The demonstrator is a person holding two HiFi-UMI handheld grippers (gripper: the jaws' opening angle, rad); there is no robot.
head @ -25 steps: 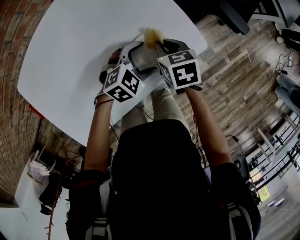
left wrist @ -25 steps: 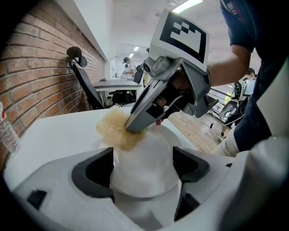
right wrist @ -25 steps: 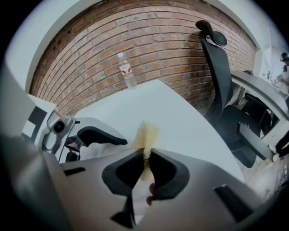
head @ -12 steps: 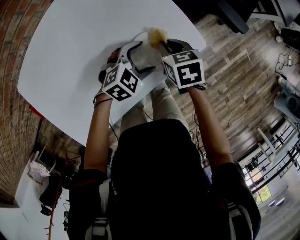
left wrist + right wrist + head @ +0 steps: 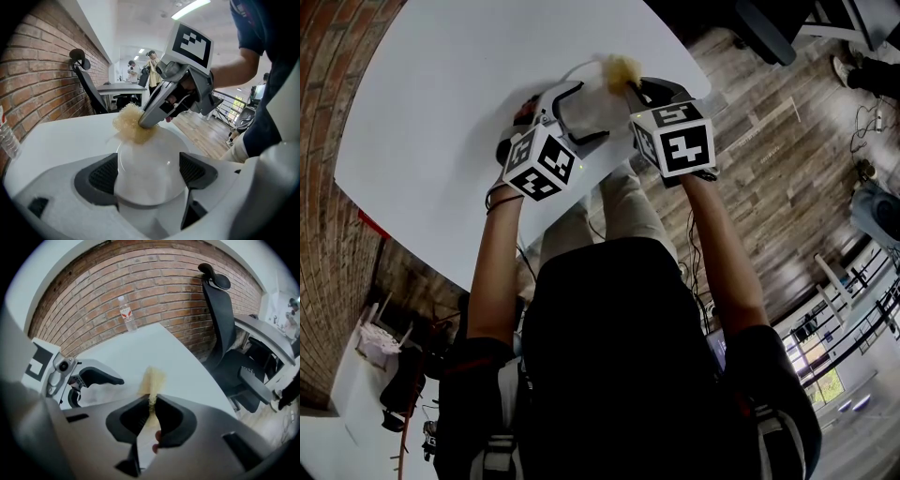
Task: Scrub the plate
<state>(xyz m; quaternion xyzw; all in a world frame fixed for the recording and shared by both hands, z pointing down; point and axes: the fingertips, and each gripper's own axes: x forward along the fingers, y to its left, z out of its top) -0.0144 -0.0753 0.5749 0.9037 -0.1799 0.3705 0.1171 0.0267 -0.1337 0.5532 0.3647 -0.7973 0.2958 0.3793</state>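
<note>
My left gripper [image 5: 578, 117] is shut on a white plate [image 5: 598, 99], which it holds by the near rim over the white table's [image 5: 441, 94] front edge. In the left gripper view the plate [image 5: 147, 173] sits between the two dark pads [image 5: 104, 174]. My right gripper [image 5: 630, 82] is shut on a yellow fibrous scrubber [image 5: 622, 67]. The scrubber [image 5: 131, 124] presses on the plate's far rim, with the right gripper [image 5: 149, 119] slanting down onto it from the upper right. The right gripper view shows the scrubber [image 5: 152, 378] pinched between its jaws and the left gripper [image 5: 89, 376] at the left.
A plastic water bottle [image 5: 127, 314] stands at the table's far side by the brick wall [image 5: 140, 282]. A black office chair [image 5: 225, 324] is beyond the table's right corner. Wooden floor [image 5: 769, 159] lies to the right; other desks and people [image 5: 140, 70] are far back.
Both grippers, with the plate and scrubber, have drifted slightly up and to the right in the head view. The scrubber has slid a little along the plate's far rim.
</note>
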